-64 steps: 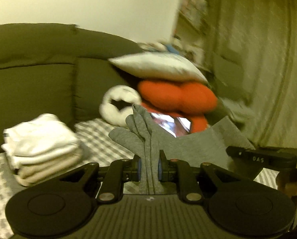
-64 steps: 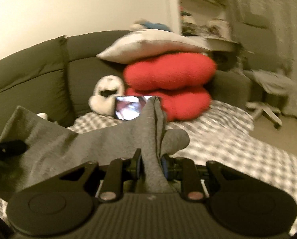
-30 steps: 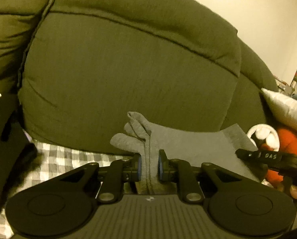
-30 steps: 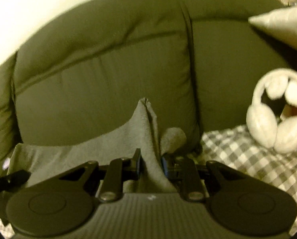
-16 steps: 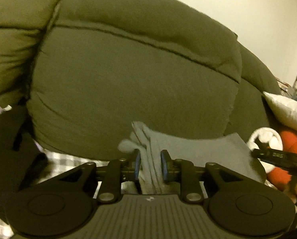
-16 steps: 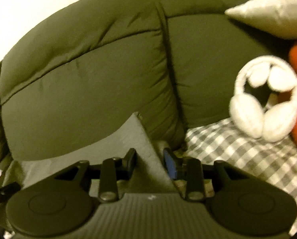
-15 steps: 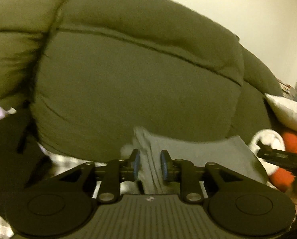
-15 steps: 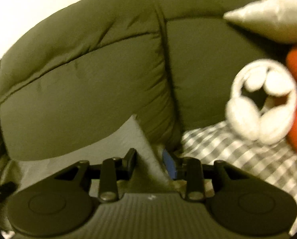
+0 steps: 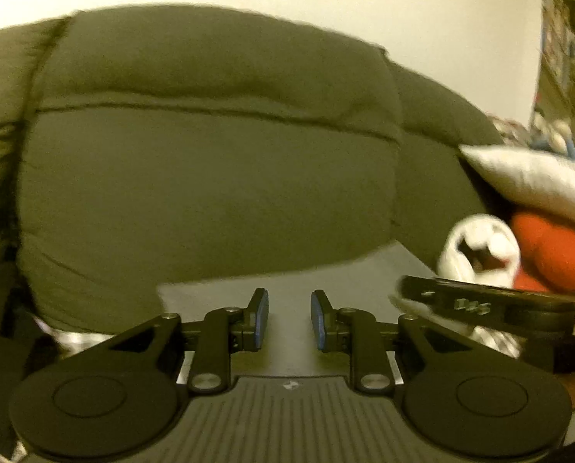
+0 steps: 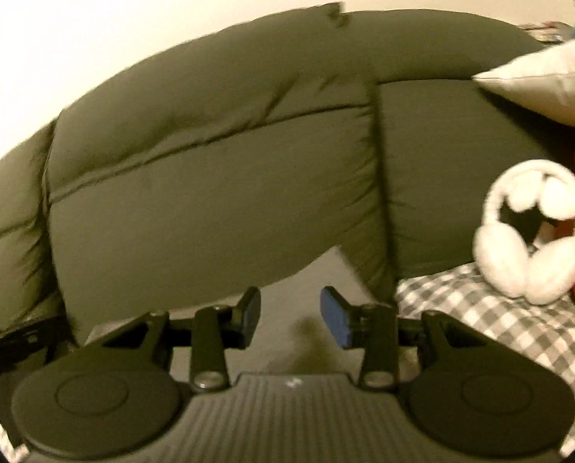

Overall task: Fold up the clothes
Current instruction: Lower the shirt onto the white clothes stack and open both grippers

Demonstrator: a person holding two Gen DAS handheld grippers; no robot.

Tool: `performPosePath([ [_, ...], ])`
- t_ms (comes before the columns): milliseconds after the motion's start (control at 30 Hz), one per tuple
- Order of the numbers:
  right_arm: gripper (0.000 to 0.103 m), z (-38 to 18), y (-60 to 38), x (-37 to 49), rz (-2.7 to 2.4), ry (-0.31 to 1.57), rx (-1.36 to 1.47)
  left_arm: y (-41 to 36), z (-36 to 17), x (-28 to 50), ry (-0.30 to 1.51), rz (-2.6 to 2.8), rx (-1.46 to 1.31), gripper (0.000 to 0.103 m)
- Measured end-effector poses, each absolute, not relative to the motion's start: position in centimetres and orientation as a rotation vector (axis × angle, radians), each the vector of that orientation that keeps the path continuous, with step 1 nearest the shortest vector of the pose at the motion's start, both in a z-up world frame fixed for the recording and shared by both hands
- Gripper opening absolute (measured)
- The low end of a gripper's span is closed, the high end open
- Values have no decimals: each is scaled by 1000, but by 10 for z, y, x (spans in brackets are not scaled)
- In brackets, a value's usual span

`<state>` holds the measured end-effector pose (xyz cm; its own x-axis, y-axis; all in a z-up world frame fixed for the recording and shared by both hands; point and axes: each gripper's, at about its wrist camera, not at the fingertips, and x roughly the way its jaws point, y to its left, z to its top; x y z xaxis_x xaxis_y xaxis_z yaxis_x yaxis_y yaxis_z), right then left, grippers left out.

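The grey garment (image 9: 287, 293) is released: both the left tool (image 9: 289, 318) and right tool (image 10: 290, 314) are now spread wide and empty, cloth laid flat against the sofa's back edge (image 9: 210, 193).

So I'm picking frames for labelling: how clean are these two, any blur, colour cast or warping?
Left wrist: yellow cast, fisheye bending, right gripper and earmuffs smeared. Right wrist: same cast, sofa soft, dark shadow on grey cloth.

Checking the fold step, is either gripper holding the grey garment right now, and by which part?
Neither. The left gripper and right gripper are open above the grey garment.
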<state>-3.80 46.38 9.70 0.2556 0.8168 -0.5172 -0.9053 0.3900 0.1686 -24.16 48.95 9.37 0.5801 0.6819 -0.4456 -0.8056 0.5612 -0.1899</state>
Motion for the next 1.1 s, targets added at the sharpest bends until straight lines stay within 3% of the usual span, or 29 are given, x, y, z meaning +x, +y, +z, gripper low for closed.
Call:
performPosePath([
  [200, 37, 89, 465, -60, 1229, 576, -251, 481, 73, -216, 421, 915, -317, 23],
  [600, 38, 89, 426, -47, 1130, 607, -241, 448, 79, -254, 423, 992, -335, 30],
  [1100, 47, 100, 396, -107, 1216, 592, -390, 405, 72, -258, 506, 1091, -354, 30],
])
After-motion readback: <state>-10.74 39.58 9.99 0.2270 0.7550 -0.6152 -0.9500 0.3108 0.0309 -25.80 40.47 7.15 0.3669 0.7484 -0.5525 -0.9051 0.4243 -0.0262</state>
